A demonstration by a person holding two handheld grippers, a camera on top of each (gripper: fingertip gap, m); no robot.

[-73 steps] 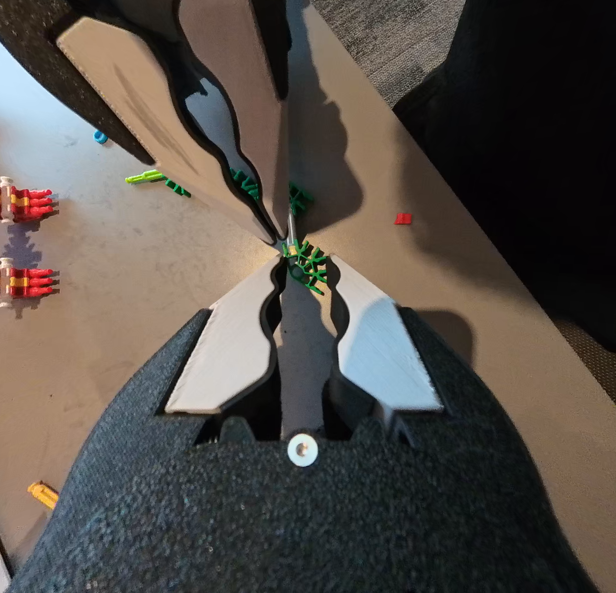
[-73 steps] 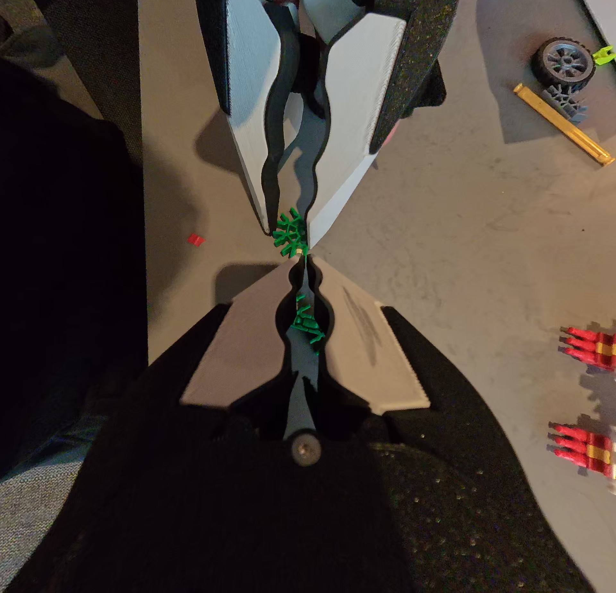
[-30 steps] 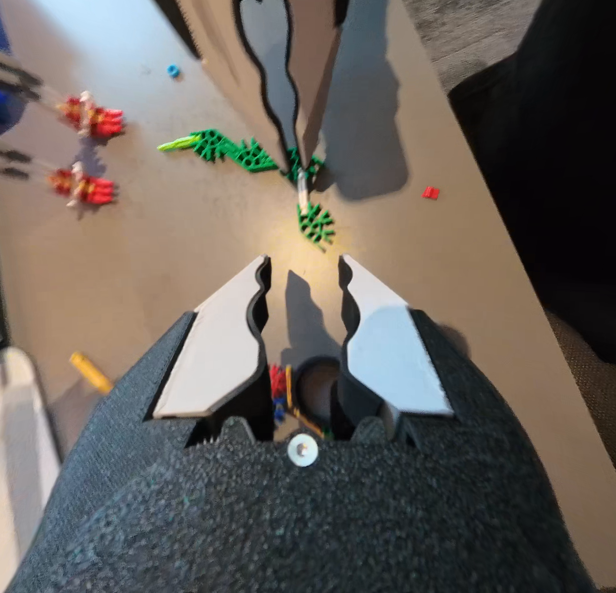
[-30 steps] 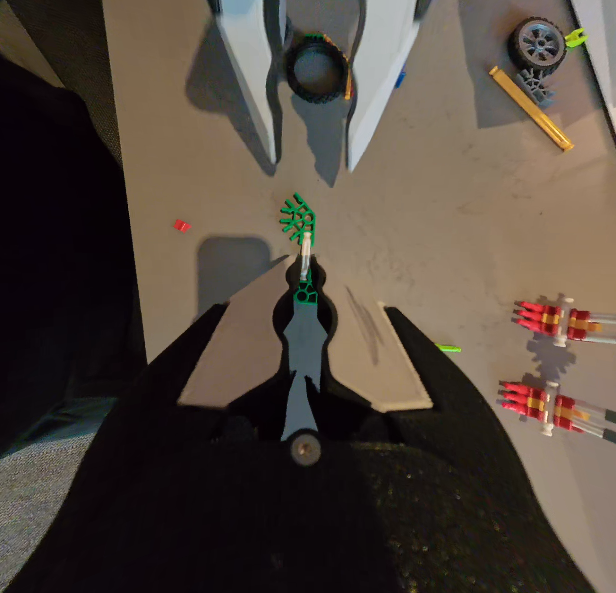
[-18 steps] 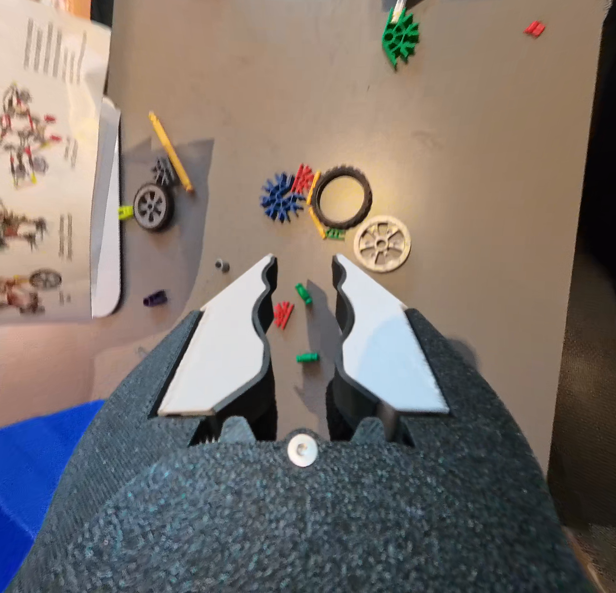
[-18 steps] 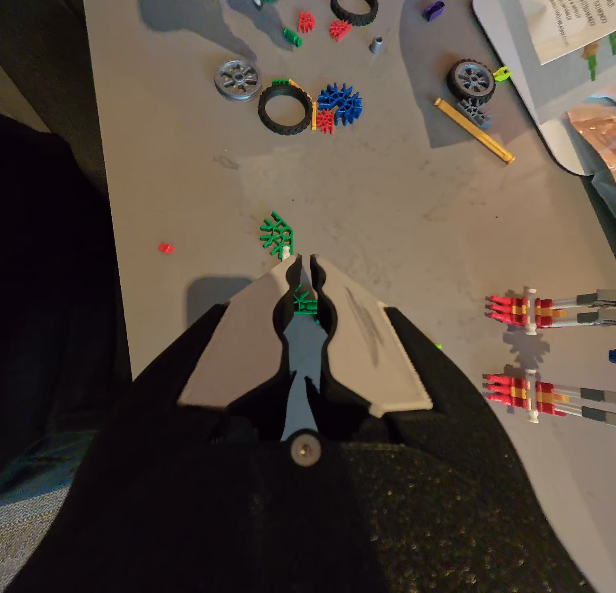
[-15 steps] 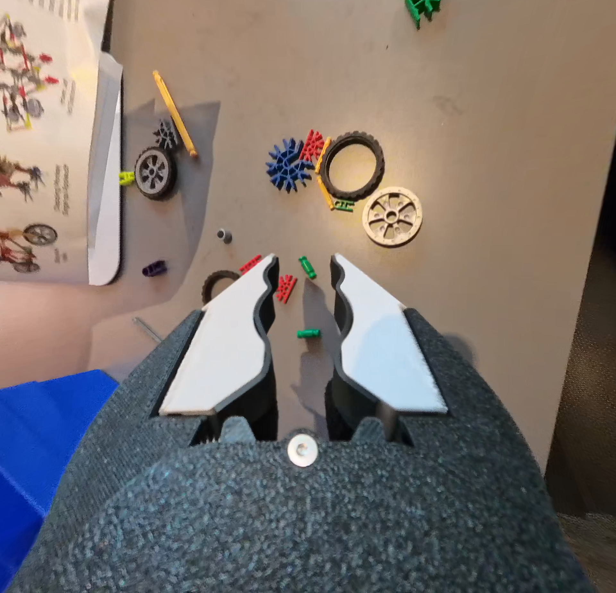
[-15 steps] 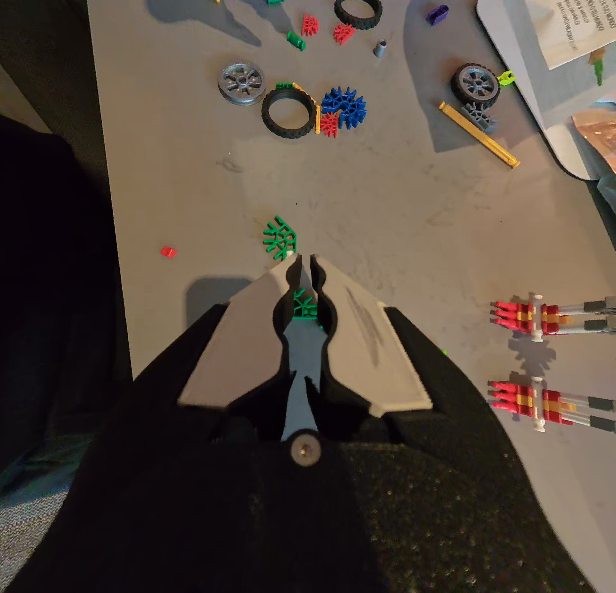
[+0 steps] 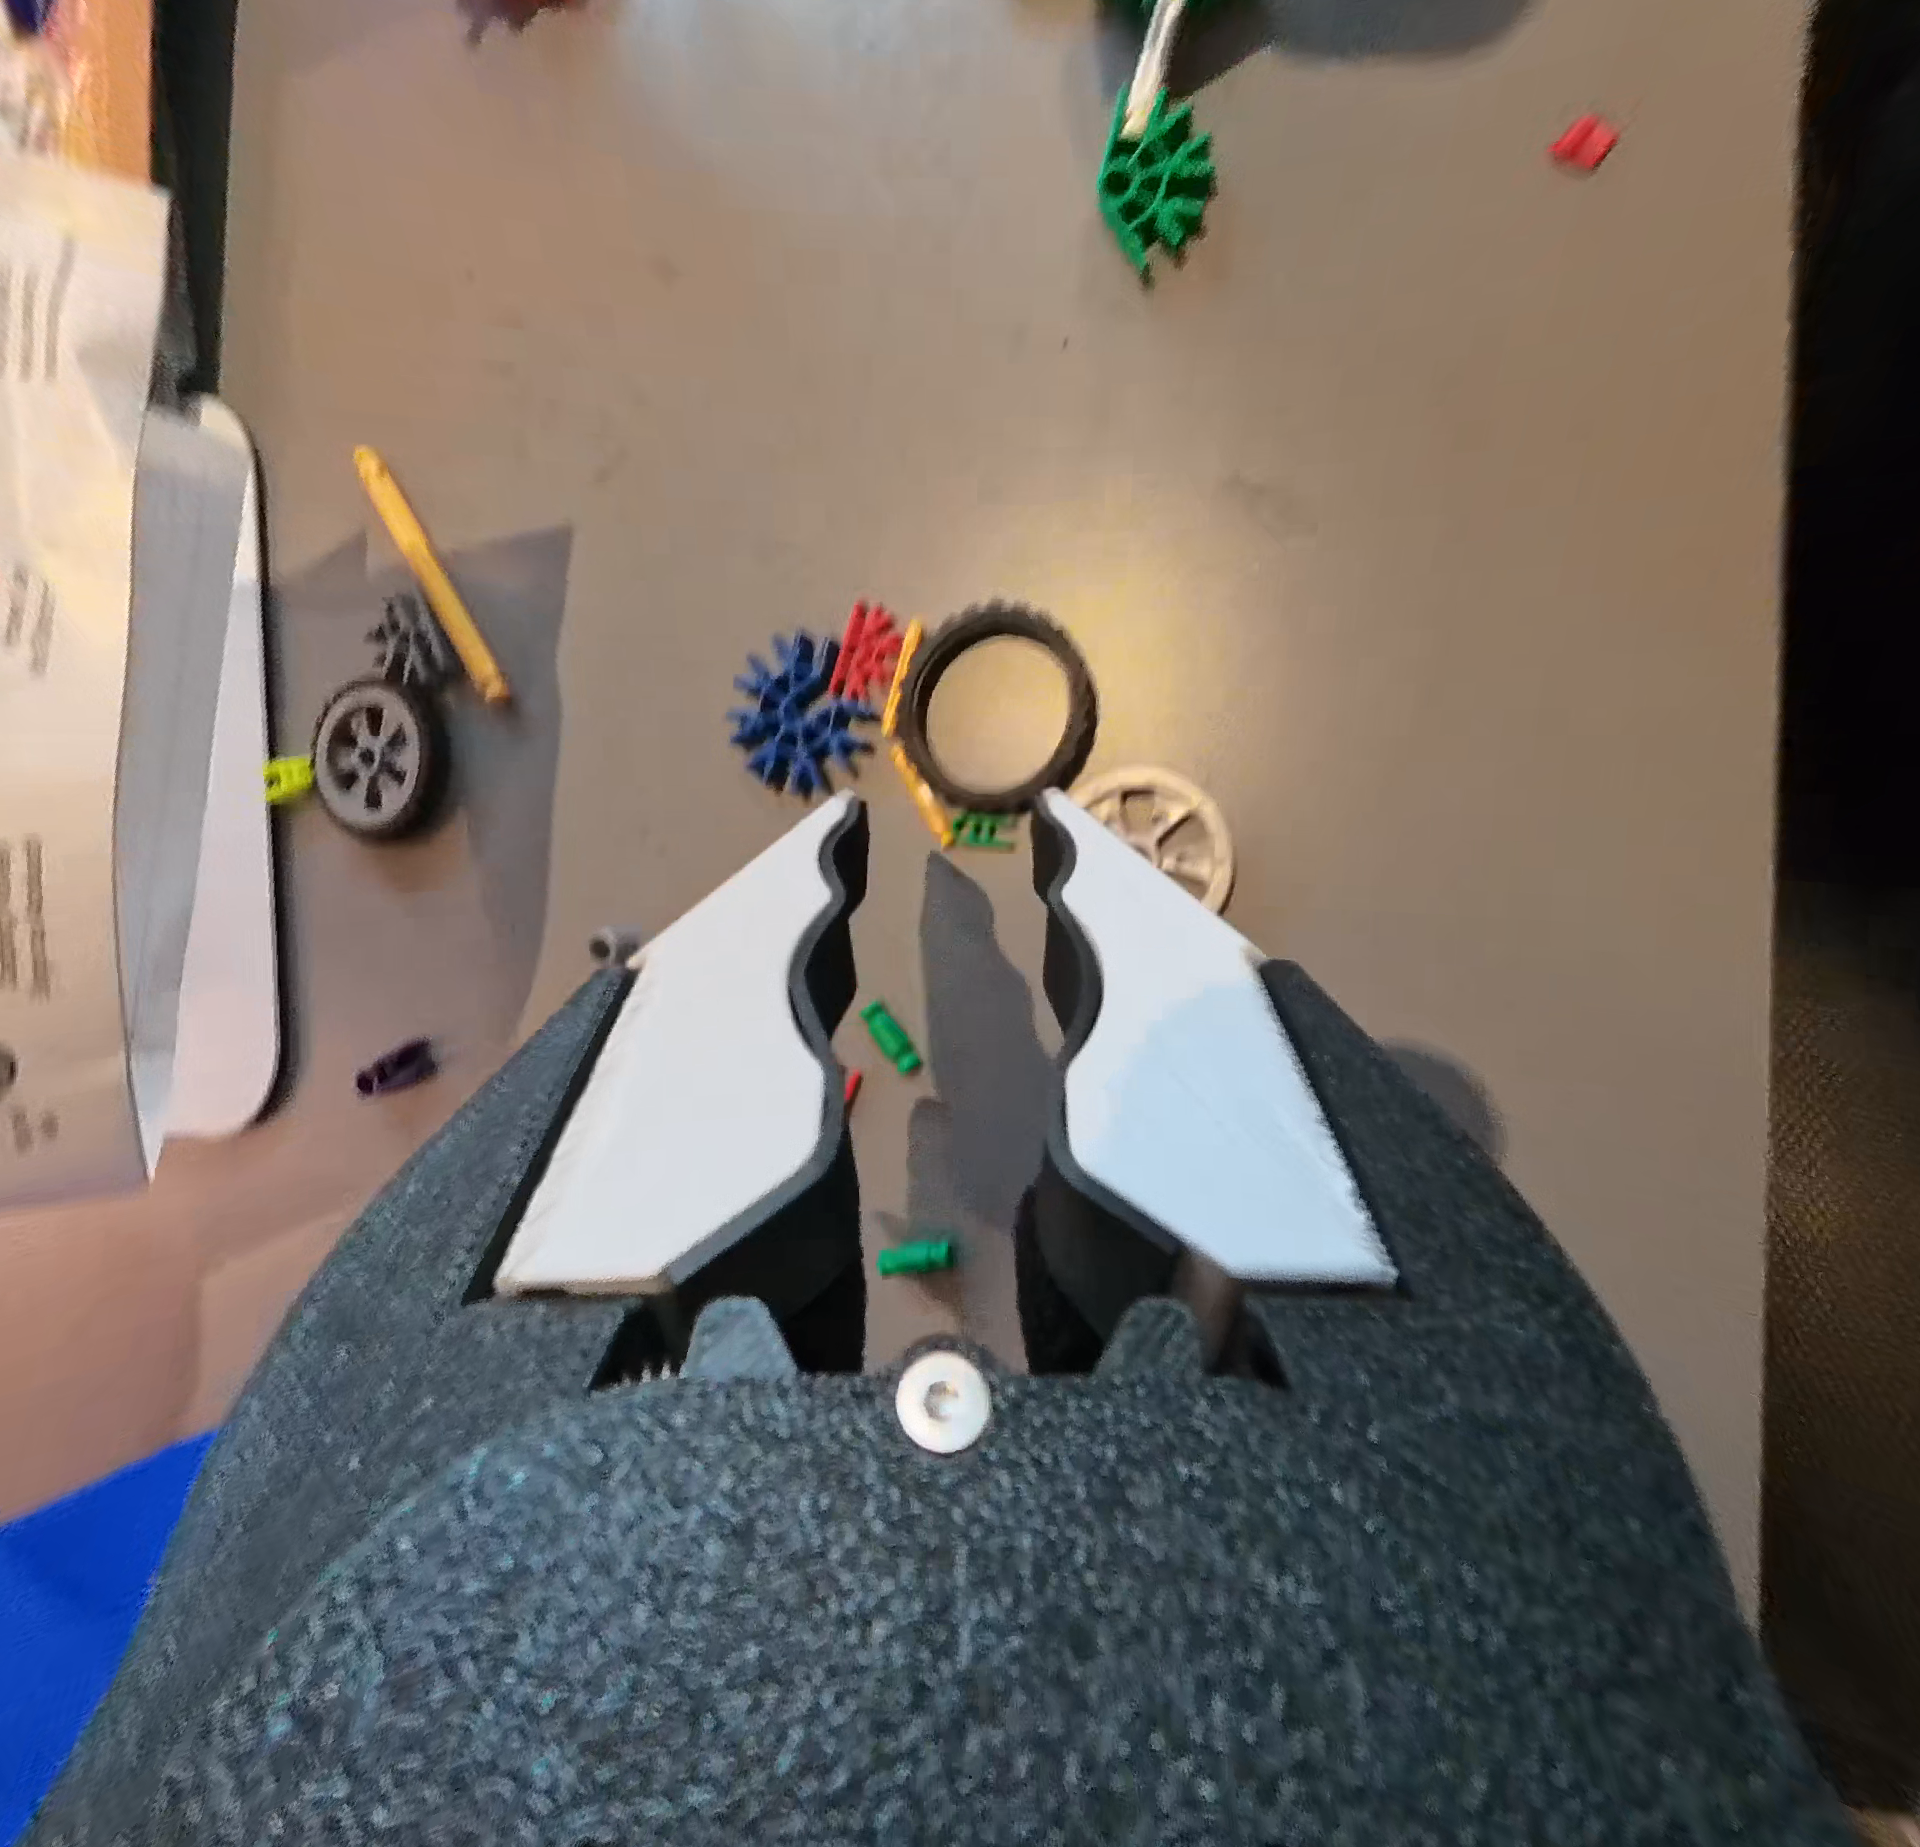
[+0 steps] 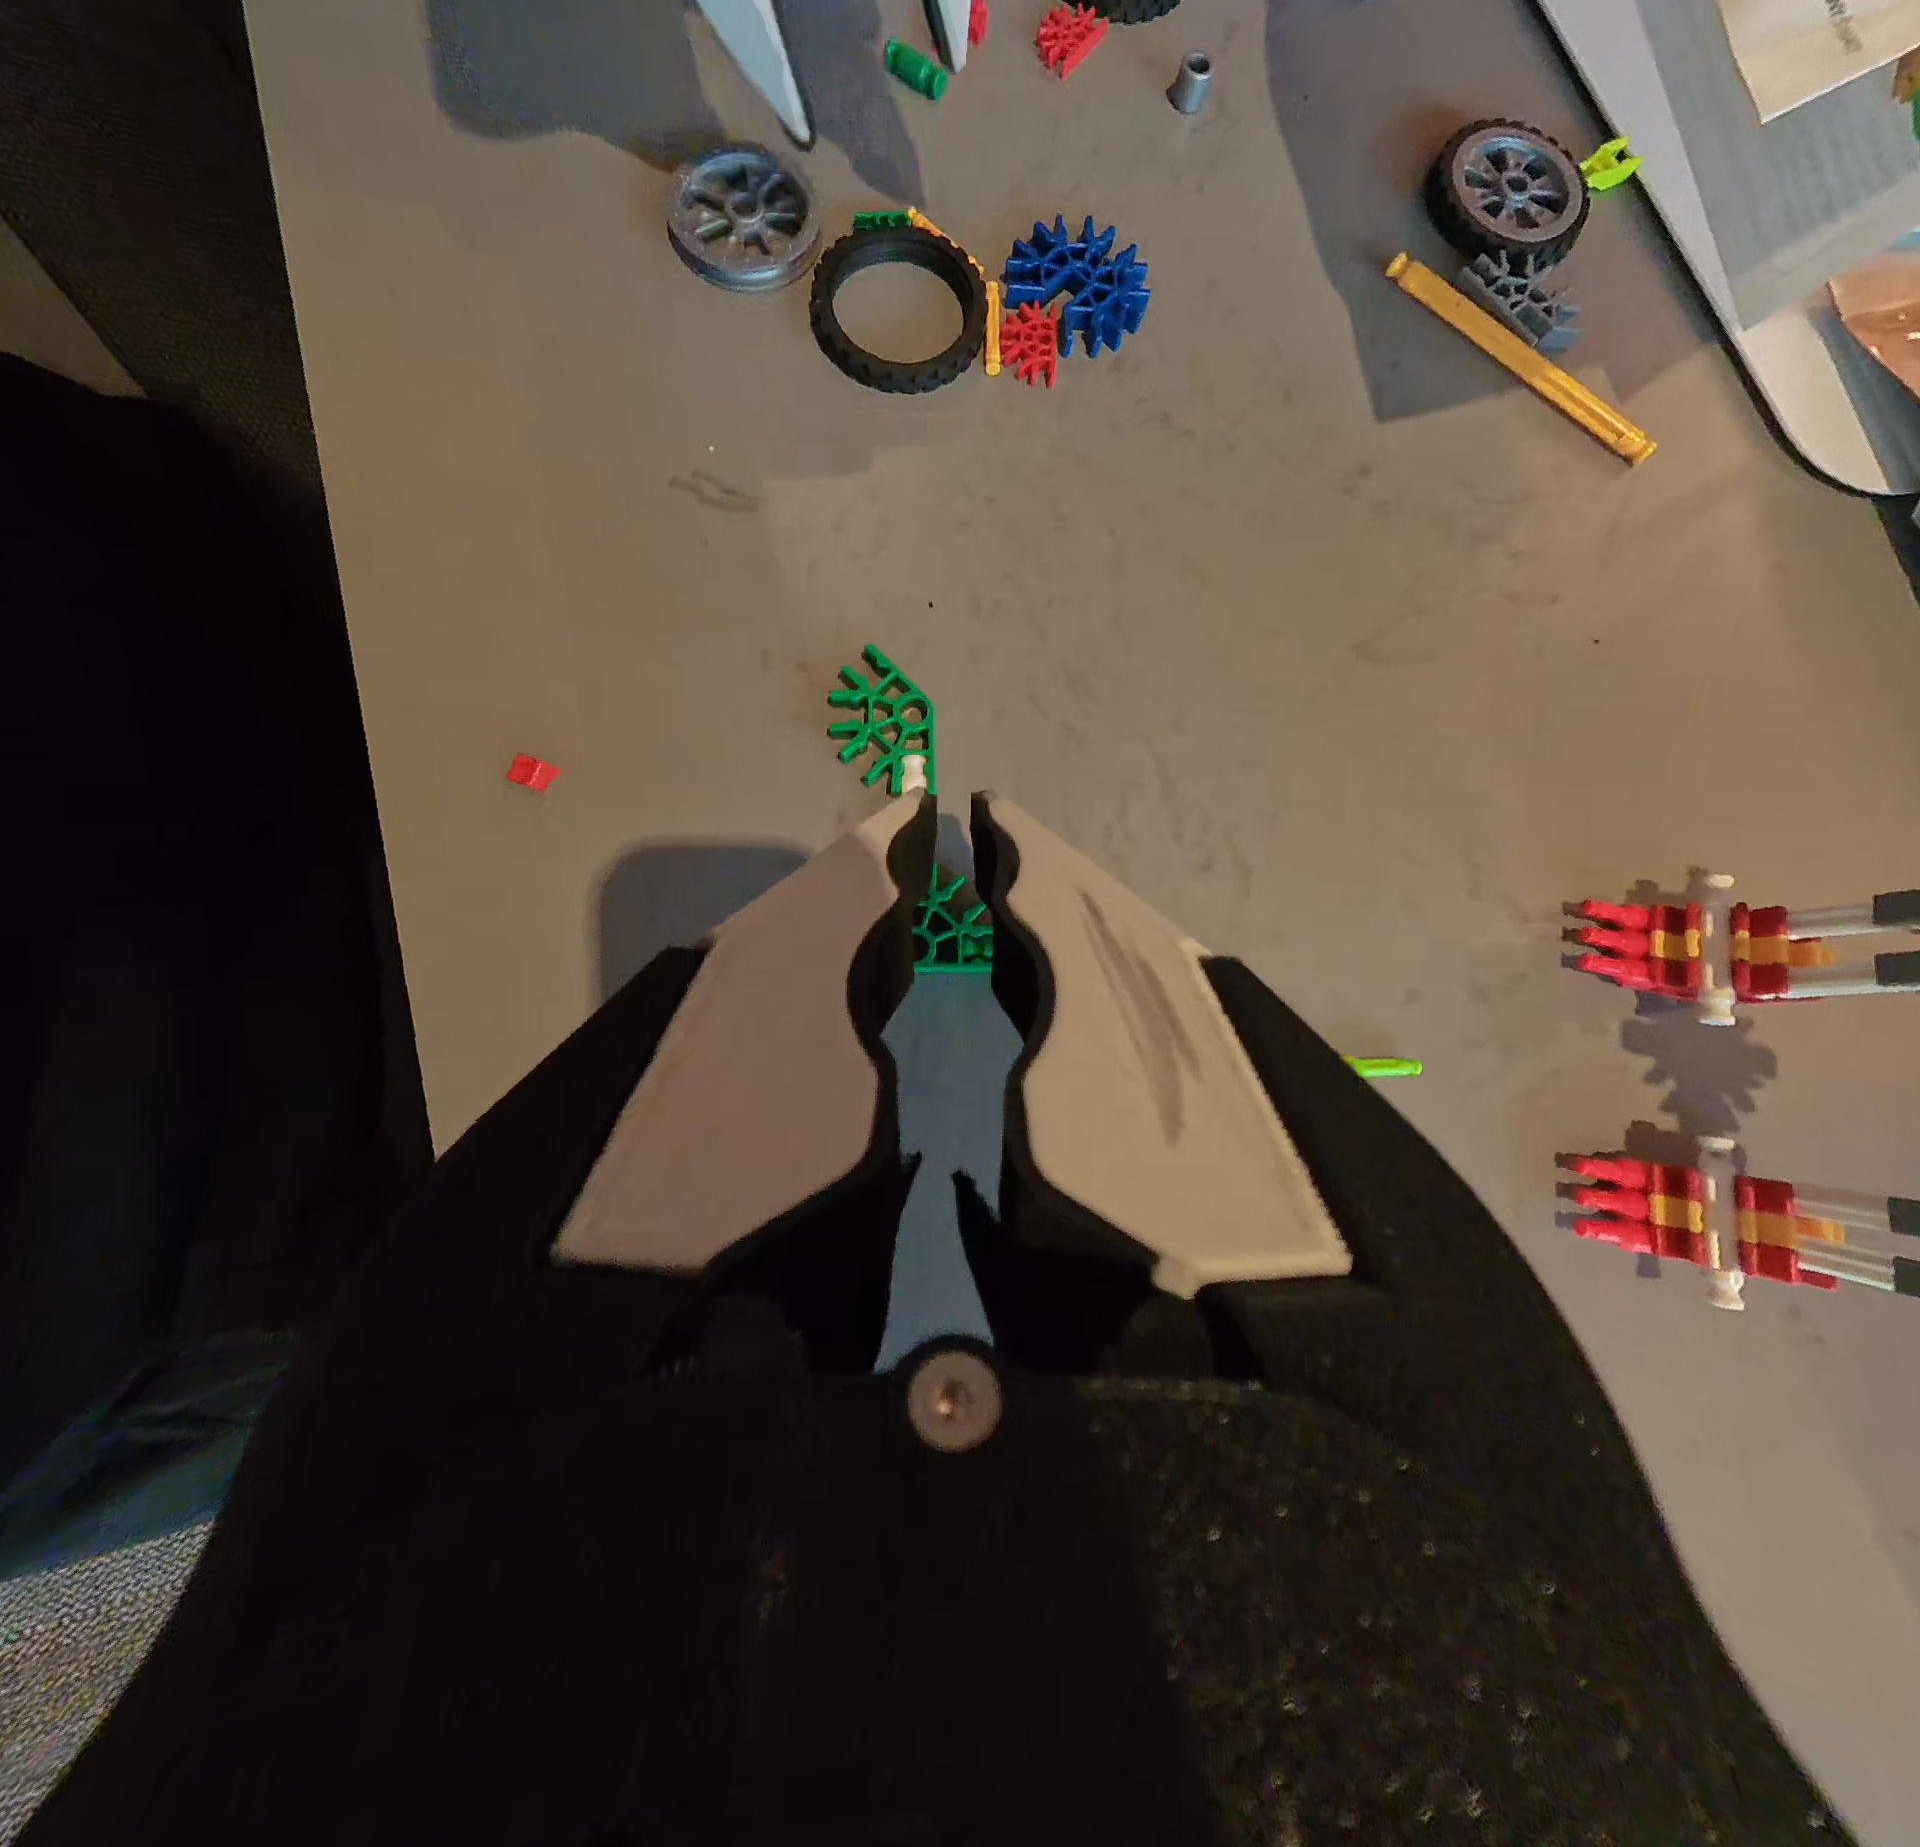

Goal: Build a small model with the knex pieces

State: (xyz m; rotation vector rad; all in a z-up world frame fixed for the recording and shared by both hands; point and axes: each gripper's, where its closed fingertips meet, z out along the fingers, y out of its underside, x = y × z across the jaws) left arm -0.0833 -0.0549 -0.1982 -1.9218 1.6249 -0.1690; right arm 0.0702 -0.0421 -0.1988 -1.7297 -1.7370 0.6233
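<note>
My right gripper (image 10: 951, 805) is shut on a green connector (image 10: 951, 930). A short white rod (image 10: 914, 769) joins it to a second green fan-shaped connector (image 10: 883, 722) that sticks out past the fingertips, low over the grey table (image 10: 1195, 602). This green assembly also shows at the top of the left wrist view (image 9: 1153, 176). My left gripper (image 9: 948, 810) is open and empty. Its tips are just short of a black tyre ring (image 9: 997, 701), with a short yellow rod (image 9: 920, 805) and a small green piece (image 9: 982, 829) between them. A tan wheel hub (image 9: 1164, 841) lies by its right finger.
Blue (image 9: 795, 711) and red (image 9: 868, 644) connectors lie beside the tyre ring. A tyred wheel (image 9: 369, 758), a long yellow rod (image 9: 426, 571) and a booklet (image 9: 62, 654) lie to the left. Two red assemblies (image 10: 1704, 945) lie on the right. The table edge (image 9: 1782, 862) runs along the right. The gap from one gripper's tips to the other's is roughly 15 cm. From the left gripper's tips to the long yellow rod (image 9: 426, 571) is close to 15 cm. My right wrist view (image 10: 1524, 353) looks at it from another angle.
My left gripper let go of the green assembly, opened and drew back over the loose parts by the tyre ring. My right gripper kept hold of the green assembly and pulled away a little.
</note>
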